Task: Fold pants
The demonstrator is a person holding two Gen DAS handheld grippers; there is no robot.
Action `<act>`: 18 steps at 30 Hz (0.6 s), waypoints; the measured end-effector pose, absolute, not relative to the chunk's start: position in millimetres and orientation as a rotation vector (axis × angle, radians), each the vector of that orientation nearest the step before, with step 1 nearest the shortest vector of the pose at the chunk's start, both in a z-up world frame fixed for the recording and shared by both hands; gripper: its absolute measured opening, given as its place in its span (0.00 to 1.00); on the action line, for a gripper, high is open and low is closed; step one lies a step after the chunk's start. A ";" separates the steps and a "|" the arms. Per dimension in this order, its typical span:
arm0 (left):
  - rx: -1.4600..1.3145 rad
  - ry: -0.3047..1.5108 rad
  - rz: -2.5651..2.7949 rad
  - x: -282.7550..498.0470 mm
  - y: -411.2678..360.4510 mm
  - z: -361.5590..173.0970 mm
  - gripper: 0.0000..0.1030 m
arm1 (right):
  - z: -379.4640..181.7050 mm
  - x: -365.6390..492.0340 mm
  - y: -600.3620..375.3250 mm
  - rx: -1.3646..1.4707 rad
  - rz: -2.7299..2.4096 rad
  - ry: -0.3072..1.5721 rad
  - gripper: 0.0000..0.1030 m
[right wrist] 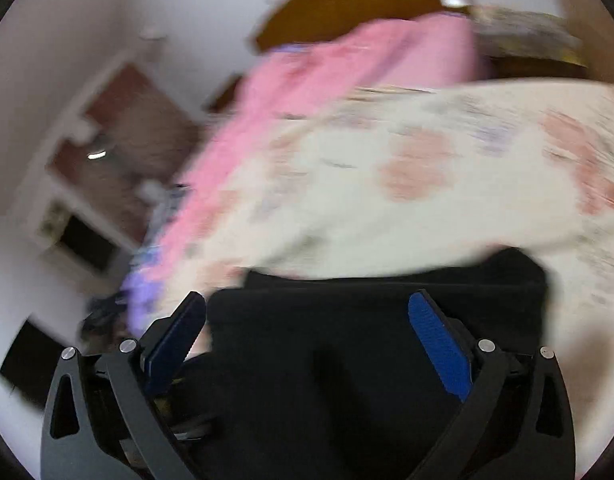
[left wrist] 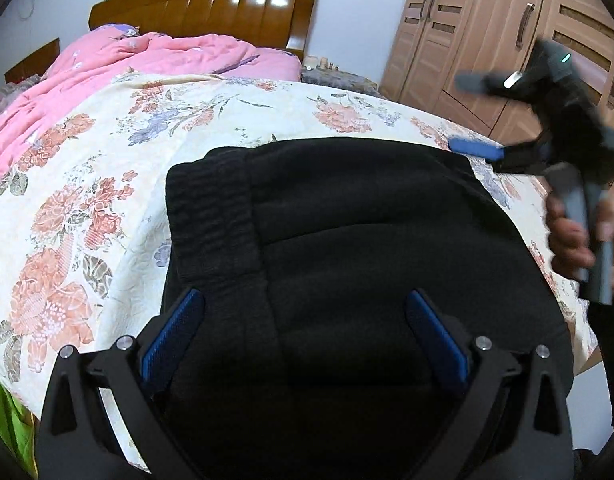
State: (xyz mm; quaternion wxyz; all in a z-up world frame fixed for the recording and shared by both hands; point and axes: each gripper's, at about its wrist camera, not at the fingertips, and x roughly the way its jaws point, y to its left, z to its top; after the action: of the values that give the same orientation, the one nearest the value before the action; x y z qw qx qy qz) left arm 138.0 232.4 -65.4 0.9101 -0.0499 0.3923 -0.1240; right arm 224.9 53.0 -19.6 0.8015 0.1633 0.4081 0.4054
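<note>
The black pants [left wrist: 347,232] lie folded into a compact stack on the floral bedspread [left wrist: 87,184], ribbed waistband on the left side. My left gripper [left wrist: 305,300] is open, jaws wide apart, just above the near part of the pants. My right gripper [left wrist: 473,150] shows at the right of the left wrist view, held by a hand, blurred, beside the pants' far right corner. In the right wrist view, which is motion-blurred, the right gripper [right wrist: 307,302] is open and empty over the pants [right wrist: 347,360].
A pink quilt [left wrist: 119,64] is bunched at the head of the bed below the wooden headboard [left wrist: 227,8]. A wooden wardrobe [left wrist: 487,24] stands at the right. Green fabric [left wrist: 3,412] shows at the lower left beside the bed.
</note>
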 end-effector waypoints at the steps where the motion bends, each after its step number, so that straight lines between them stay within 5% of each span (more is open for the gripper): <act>1: -0.102 0.807 -0.250 138.0 231.5 -65.7 0.98 | -21.7 223.0 74.2 0.329 0.957 0.921 0.96; 7: -0.102 0.806 -0.239 137.3 229.2 -66.7 0.98 | -51.4 250.7 131.0 0.186 0.928 1.056 0.95; 13: -0.272 0.803 -0.268 120.6 253.7 -42.2 0.98 | 17.3 192.6 41.3 0.373 0.873 0.734 0.96; 18: -0.292 0.731 -0.316 131.2 247.1 -0.9 0.98 | 2.2 115.9 -15.3 0.282 0.749 0.622 0.96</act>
State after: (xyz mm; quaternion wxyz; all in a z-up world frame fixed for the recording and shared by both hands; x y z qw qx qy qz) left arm 131.2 247.1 -0.9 0.9114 -0.1417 0.3548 -0.1531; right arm 115.9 -15.3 2.2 0.8743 0.1351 0.2977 0.3587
